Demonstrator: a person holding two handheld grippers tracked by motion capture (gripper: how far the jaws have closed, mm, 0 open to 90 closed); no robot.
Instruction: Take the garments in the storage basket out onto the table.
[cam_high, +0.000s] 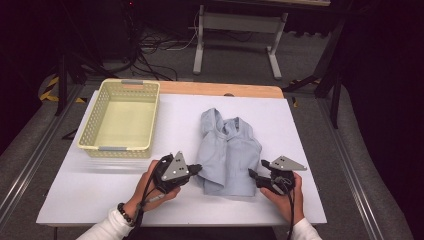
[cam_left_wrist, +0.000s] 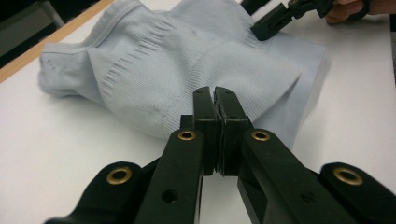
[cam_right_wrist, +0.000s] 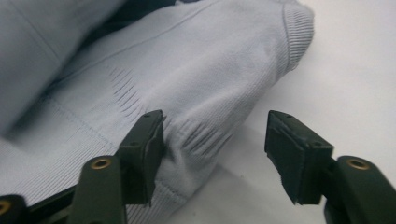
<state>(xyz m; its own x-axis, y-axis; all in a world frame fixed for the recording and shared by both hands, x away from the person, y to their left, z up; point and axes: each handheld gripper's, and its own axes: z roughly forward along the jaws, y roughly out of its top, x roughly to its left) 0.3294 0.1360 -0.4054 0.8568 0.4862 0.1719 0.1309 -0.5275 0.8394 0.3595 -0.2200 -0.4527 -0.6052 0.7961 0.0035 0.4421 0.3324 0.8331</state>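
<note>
My left gripper (cam_high: 196, 169) is clamped tight on the near left edge of the pale blue sweater (cam_high: 229, 150), mid-table, right of the basket (cam_high: 120, 116). My right gripper (cam_high: 254, 175) gapes at its near right edge, gripping nothing.

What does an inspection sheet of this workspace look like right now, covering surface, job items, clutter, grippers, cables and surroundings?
Surface: white tabletop with a wooden far edge, mostly bare.
Job's things: light blue knitted garment, folded and rumpled, near the table's middle.
Clutter: pale yellow perforated basket at far left, nothing in it.
Grippers: left hand-held gripper has its jaws pressed together at the garment's edge, apparently pinching a fold; right hand-held gripper has its jaws apart, astride the garment's corner, one jaw touching the fabric.
Cables: a black cable trails from each gripper toward the person; loose cables on the floor beyond.
Surroundings: dark room, grey metal stand behind the table.
</note>
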